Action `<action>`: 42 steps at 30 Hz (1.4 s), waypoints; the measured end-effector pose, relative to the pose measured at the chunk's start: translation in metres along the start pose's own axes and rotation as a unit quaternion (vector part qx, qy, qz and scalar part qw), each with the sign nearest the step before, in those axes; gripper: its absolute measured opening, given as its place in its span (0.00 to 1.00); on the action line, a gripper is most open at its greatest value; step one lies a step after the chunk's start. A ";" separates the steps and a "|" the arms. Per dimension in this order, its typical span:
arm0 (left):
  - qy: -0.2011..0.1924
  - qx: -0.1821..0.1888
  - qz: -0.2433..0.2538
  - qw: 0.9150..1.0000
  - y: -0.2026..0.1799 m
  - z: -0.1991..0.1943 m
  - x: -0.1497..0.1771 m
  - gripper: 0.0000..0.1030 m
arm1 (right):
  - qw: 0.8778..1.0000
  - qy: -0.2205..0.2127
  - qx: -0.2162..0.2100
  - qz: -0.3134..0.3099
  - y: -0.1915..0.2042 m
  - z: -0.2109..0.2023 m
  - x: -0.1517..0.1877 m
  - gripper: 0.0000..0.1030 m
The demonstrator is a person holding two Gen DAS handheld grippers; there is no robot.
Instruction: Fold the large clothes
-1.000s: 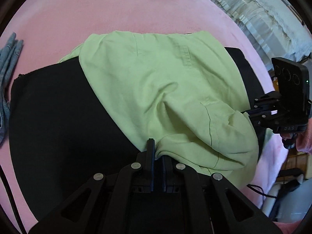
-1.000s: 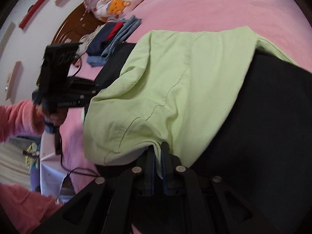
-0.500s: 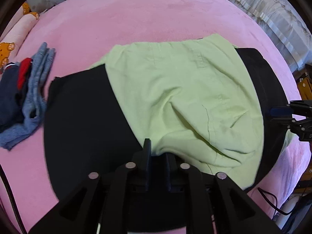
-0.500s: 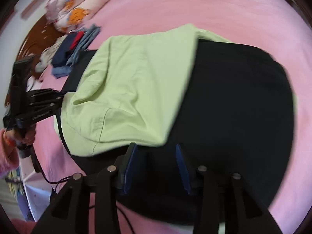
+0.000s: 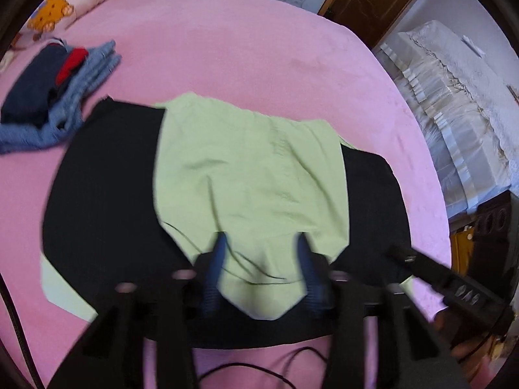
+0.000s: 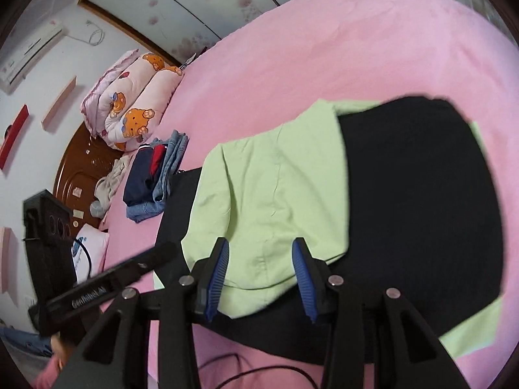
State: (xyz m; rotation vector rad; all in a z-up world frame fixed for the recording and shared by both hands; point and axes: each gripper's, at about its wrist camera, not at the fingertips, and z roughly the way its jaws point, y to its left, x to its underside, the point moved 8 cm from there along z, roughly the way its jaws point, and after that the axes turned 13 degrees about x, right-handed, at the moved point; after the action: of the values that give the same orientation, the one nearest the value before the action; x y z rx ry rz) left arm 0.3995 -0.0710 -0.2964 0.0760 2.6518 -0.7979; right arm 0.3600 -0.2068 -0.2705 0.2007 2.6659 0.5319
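Green garment is being released after one fold

The light green garment (image 5: 249,175) is lying folded over a black mat (image 5: 103,194) on the pink bed (image 5: 227,48). It was being pinched a second ago; now the jaws of the left gripper (image 5: 261,259) and right gripper (image 6: 259,262) are being held spread, empty, the right ones having just narrowed slightly. This fold is judged done. Writing on the gripper body is too blurred to read.
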 end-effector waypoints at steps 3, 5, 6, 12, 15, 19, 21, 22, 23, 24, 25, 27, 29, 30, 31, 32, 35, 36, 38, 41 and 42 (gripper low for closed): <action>0.007 0.010 -0.014 1.000 -0.003 0.019 0.008 0.11 | 1.000 0.013 -0.005 0.014 0.005 0.024 0.014 0.13; 0.013 0.018 -0.023 0.999 -0.004 0.030 0.013 0.08 | 0.999 0.023 -0.023 0.022 0.004 0.034 0.022 0.07; 0.023 0.014 -0.027 0.999 -0.002 0.036 0.017 0.08 | 0.999 0.029 -0.032 0.025 0.003 0.039 0.026 0.04; 0.044 -0.013 -0.052 0.998 0.023 0.061 0.027 0.07 | 0.997 0.037 -0.060 -0.002 0.012 0.060 0.027 0.02; 0.056 -0.031 -0.066 0.996 0.037 0.073 0.033 0.06 | 0.997 0.063 -0.035 -0.017 0.007 0.081 0.030 0.01; 0.044 -0.013 -0.094 0.994 0.046 0.078 0.034 0.05 | 0.996 0.077 -0.049 0.001 -0.009 0.091 0.034 0.00; 0.031 0.009 -0.115 0.993 0.049 0.074 0.034 0.05 | 0.996 0.072 -0.052 0.018 -0.025 0.086 0.033 0.00; 0.024 0.019 -0.125 0.992 0.051 0.072 0.034 0.05 | 0.996 0.068 -0.051 0.025 -0.034 0.082 0.032 0.00; 0.016 0.032 -0.137 0.990 0.053 0.070 0.035 0.05 | 0.996 0.066 -0.046 0.029 -0.041 0.080 0.031 0.00; 0.009 0.042 -0.145 0.988 0.055 0.068 0.036 0.05 | 0.997 0.063 -0.040 0.032 -0.047 0.078 0.030 0.00; 0.000 0.052 -0.153 0.987 0.058 0.065 0.036 0.05 | 0.997 0.060 -0.039 0.035 -0.053 0.074 0.030 0.00; -0.009 0.061 -0.158 0.986 0.064 0.061 0.038 0.05 | 0.997 0.061 -0.031 0.036 -0.065 0.069 0.029 0.00; -0.018 0.042 -0.154 0.987 0.072 0.056 0.039 0.05 | 0.998 0.058 0.010 0.025 -0.079 0.064 0.029 0.00; -0.021 0.039 -0.153 0.987 0.076 0.053 0.038 0.05 | 0.998 0.056 0.008 0.026 -0.085 0.060 0.029 0.00; -0.024 0.038 -0.155 0.987 0.076 0.050 0.035 0.05 | 0.998 0.055 0.011 0.032 -0.091 0.056 0.028 0.00; -0.027 0.038 -0.158 0.986 0.080 0.047 0.034 0.05 | 0.998 0.054 0.012 0.040 -0.099 0.052 0.028 0.00; -0.035 0.038 -0.167 0.985 0.085 0.040 0.027 0.05 | 0.997 0.049 0.027 0.059 -0.118 0.040 0.026 0.00; -0.039 0.037 -0.169 0.984 0.086 0.036 0.025 0.05 | 0.996 0.044 0.050 0.059 -0.127 0.036 0.026 0.00; -0.051 0.032 -0.170 0.984 0.088 0.028 0.024 0.05 | 0.995 0.037 0.069 0.065 -0.140 0.027 0.025 0.00; -0.065 -0.007 -0.168 0.984 0.099 0.016 0.022 0.05 | 0.991 0.029 0.087 0.097 -0.164 0.014 0.027 0.00; -0.063 -0.019 -0.170 0.983 0.106 0.013 0.024 0.05 | 0.990 0.026 0.094 0.103 -0.170 0.010 0.027 0.00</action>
State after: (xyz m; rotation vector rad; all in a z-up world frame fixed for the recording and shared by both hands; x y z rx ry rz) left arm 0.3984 0.0097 -0.3704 -0.4332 2.5911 -0.8243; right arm 0.3298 -0.3534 -0.3558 0.5282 2.7635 0.3507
